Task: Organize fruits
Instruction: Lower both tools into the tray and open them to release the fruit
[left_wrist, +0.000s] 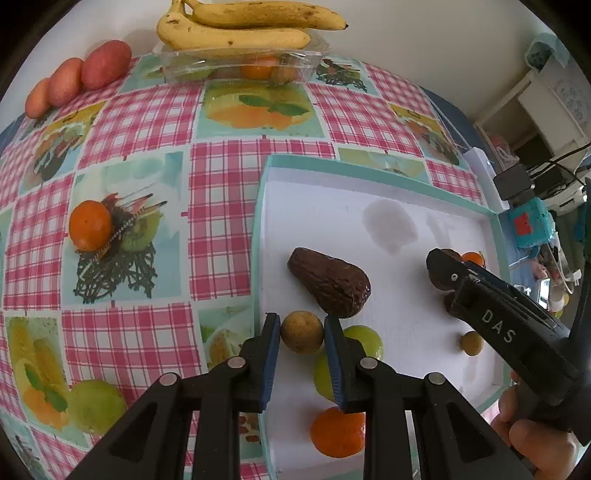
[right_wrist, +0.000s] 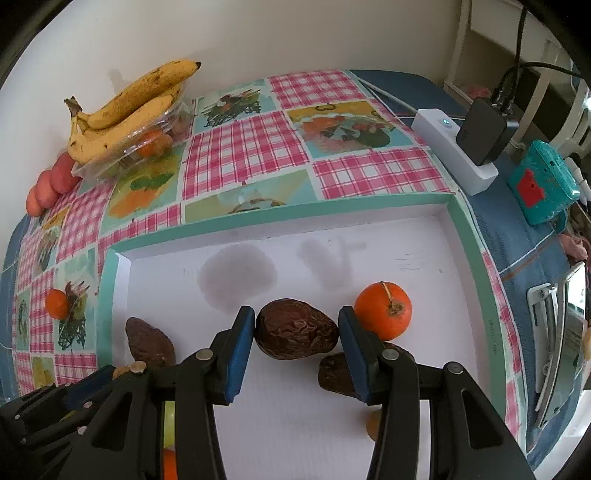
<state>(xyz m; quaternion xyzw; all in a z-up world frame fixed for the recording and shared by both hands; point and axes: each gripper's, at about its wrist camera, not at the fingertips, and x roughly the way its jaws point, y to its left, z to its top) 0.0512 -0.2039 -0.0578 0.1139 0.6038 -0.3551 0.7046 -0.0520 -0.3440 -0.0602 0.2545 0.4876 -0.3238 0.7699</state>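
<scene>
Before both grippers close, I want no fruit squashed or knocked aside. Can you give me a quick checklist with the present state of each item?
1. Left gripper open around the small brown fruit: ok.
2. Right gripper open around a wrinkled avocado: ok.
3. Right pads touching the avocado: cannot tell; they sit very close.
4. Orange clear of the right finger: not ok; it sits right beside it.
5. Green fruit clear of the left gripper: not ok; it lies just behind one finger.
6. Both targets resting on the white tray: ok.
</scene>
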